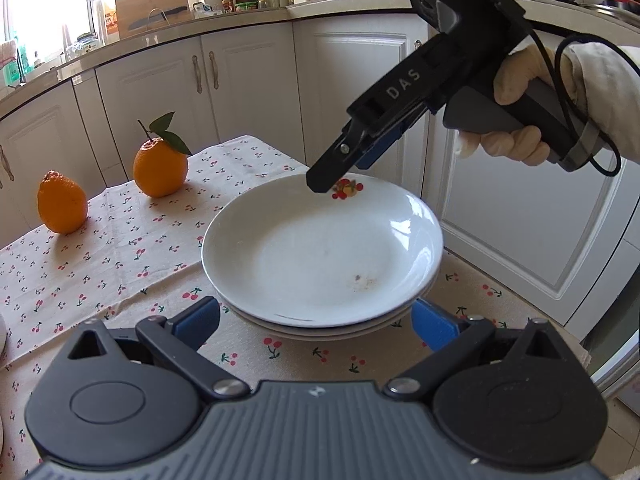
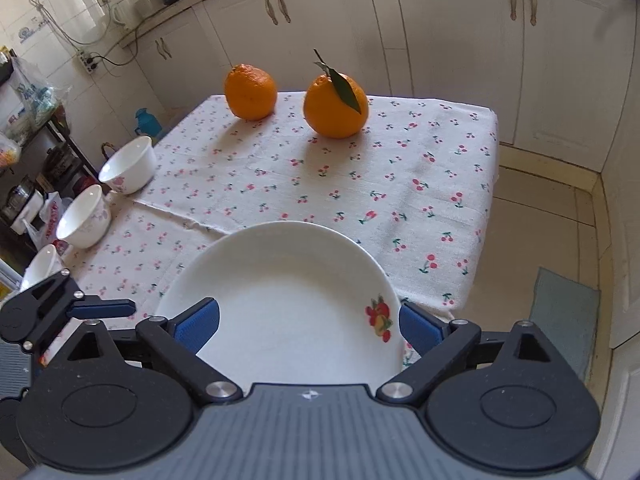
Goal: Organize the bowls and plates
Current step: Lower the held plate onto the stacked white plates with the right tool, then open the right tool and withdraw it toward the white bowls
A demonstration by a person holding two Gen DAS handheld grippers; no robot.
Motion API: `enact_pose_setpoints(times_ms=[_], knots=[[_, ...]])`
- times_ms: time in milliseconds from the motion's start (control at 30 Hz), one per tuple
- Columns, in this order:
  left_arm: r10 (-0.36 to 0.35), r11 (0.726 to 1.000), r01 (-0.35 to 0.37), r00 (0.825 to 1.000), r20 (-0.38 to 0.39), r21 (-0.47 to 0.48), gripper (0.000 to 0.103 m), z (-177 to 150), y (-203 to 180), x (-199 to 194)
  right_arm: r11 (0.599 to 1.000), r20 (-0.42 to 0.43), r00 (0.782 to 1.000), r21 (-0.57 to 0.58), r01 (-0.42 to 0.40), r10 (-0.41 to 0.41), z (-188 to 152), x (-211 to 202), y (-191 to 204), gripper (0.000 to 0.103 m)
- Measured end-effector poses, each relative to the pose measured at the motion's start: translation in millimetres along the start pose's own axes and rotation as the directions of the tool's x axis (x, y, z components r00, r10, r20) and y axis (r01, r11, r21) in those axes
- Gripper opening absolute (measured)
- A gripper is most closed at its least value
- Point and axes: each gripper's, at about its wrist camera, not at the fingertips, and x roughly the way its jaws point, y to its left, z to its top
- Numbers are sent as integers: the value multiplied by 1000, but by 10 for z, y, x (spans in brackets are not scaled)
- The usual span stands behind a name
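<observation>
only readable text: "das" in pale capitals on the black body of the right tool (image 1: 320, 188), seen from the left wrist view. bottle labels on the far worktop (image 1: 256, 10) are too small to read. nothing legible in the right wrist view.

The stacked plates (image 1: 320, 248) look like glossy glazed ceramic, smooth, with window light shining on the top one; the bowls (image 2: 128, 166) at the left share that glaze; the tablecloth (image 2: 360, 192) is matt woven cloth, slightly creased; the oranges (image 2: 335, 106) have dimpled, faintly shiny peel; the gripper bodies look like matt black plastic with bright metal pivots.
</observation>
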Motion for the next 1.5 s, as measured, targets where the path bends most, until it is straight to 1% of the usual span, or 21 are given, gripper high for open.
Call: enact_pose_setpoints(times_ms=[67, 133, 200, 367, 533, 633, 867, 967, 1067, 1167, 1300, 1333, 1433, 1500], knots=[[1, 1000, -1, 1000, 2, -2, 101, -8, 9, -11, 999, 11, 1000, -23, 22, -22, 27, -38, 69, 99], [3, 1000, -3, 1000, 6, -4, 101, -7, 20, -26, 998, 24, 999, -41, 36, -35, 51, -78, 143, 103], [5, 1000, -5, 1000, 9, -7, 101, -8, 36, -42, 997, 40, 998, -62, 42, -40, 59, -114, 218, 103], [20, 1000, -20, 1000, 19, -7, 101, -26, 81, -96, 990, 71, 993, -105, 99, -92, 33, -154, 451, 103], [37, 999, -37, 999, 27, -13, 102, -46, 145, -161, 968, 86, 978, -152, 199, -188, -34, -139, 751, 103], [43, 999, -42, 999, 31, -14, 102, -68, 177, -209, 954, 88, 971, -186, 234, -221, -98, -99, 933, 103], [64, 998, -63, 997, 42, -27, 102, -143, 262, -370, 933, 80, 966, -251, 258, -245, -233, 27, 1330, 103], [79, 997, -77, 996, 46, -30, 102, -175, 301, -449, 936, 78, 968, -244, 252, -240, -242, 59, 1431, 103], [89, 996, -88, 995, 54, -29, 102, -218, 341, -543, 929, 88, 958, -237, 286, -272, -231, 82, 1533, 103], [101, 995, -99, 993, 57, -28, 102, -260, 390, -646, 925, 104, 955, -240, 295, -278, -223, 81, 1638, 103], [118, 993, -115, 991, 62, -39, 102, -342, 488, -818, 892, 134, 935, -284, 353, -327, -233, 128, 1879, 103], [123, 992, -120, 990, 62, -42, 102, -365, 514, -860, 888, 145, 935, -293, 354, -325, -236, 139, 1949, 103], [146, 988, -143, 987, 68, -53, 102, -462, 613, -1025, 893, 166, 943, -310, 326, -287, -242, 165, 2147, 103], [167, 984, -163, 984, 67, -67, 102, -548, 702, -1145, 890, 179, 945, -325, 318, -272, -250, 200, 2284, 103]])
